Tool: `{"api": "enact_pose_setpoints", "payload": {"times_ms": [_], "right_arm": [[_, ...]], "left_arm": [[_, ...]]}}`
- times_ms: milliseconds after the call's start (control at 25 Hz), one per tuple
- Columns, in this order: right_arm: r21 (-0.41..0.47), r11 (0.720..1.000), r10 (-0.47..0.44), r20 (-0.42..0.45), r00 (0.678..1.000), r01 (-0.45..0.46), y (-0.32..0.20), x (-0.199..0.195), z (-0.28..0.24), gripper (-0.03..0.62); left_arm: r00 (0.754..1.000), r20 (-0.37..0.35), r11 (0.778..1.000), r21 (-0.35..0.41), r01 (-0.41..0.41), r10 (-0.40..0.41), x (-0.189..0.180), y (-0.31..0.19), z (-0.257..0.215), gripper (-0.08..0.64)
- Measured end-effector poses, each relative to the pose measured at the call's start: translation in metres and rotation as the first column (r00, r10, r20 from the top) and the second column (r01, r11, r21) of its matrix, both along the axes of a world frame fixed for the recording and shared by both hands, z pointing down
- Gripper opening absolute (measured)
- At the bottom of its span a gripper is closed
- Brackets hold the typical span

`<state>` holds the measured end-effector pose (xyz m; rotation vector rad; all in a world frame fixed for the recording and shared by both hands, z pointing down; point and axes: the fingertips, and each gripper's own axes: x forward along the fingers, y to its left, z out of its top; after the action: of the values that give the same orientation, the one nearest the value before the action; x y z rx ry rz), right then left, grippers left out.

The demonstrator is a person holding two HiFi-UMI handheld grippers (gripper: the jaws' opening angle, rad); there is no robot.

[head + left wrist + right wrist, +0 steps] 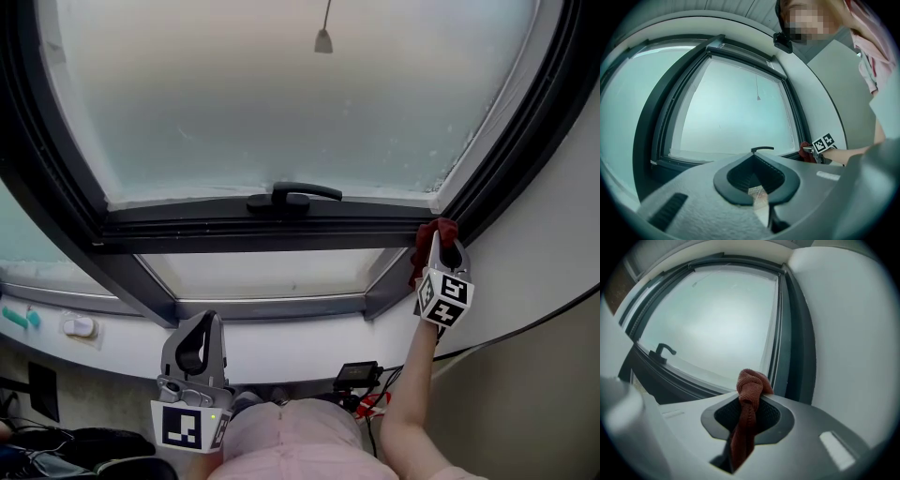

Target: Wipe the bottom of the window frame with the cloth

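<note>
One right claw (pixel 749 400) pinches bunched, ribbed rust-red cloth (pixel 751 380).

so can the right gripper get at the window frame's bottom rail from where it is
Probably yes: the right gripper, shut on the cloth, sits at the right corner of the bottom rail. The rail looks bare; only the handle stands midway along it.

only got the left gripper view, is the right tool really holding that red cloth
observer: yes, the right gripper view shows the red cloth pinched between the right tool's jaws, bunched end poking out front.
operator: where's my left tool
observer: head view has the left tool low by the person's body, in front of the white ledge.
operator: anything on that ledge
observer: a small white object and a teal one at its far left.
</note>
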<state>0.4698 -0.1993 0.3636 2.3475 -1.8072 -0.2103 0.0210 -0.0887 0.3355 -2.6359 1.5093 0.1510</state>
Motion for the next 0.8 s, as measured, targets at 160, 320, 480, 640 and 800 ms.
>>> {"api": "enact_pose_setpoints", "payload": {"times_ms": [160,320,480,640,800], "right_arm": [[0.096,0.992,-0.087,0.017,0.996,0.085,0.018,-0.056,-0.015,0.066],[0.161,0.954,-0.262,0.045,0.964,0.251,0.024,-0.134,-0.021,0.066],[0.139,0.912,-0.399,0.074,0.914,0.387,0.017,-0.207,-0.004,0.066],[0.062,0.879,-0.477,0.083,0.875,0.473,0.006,-0.266,0.014,0.066],[0.021,0.854,-0.518,0.111,0.848,0.519,-0.009,-0.306,0.037,0.066]], "left_arm": [[1.000,0.002,1.000,-0.002,-0.001,0.001,-0.011,0.000,-0.001,-0.005],[1.000,0.009,1.000,-0.002,-0.016,0.016,-0.017,-0.001,-0.003,-0.005],[1.000,0.014,1.000,-0.008,-0.027,0.027,-0.024,-0.002,-0.005,-0.005],[1.000,0.018,1.000,-0.016,-0.019,0.019,-0.039,-0.002,-0.005,-0.005],[1.000,0.017,1.000,-0.021,0.003,-0.002,-0.057,-0.003,-0.006,-0.005]]}}
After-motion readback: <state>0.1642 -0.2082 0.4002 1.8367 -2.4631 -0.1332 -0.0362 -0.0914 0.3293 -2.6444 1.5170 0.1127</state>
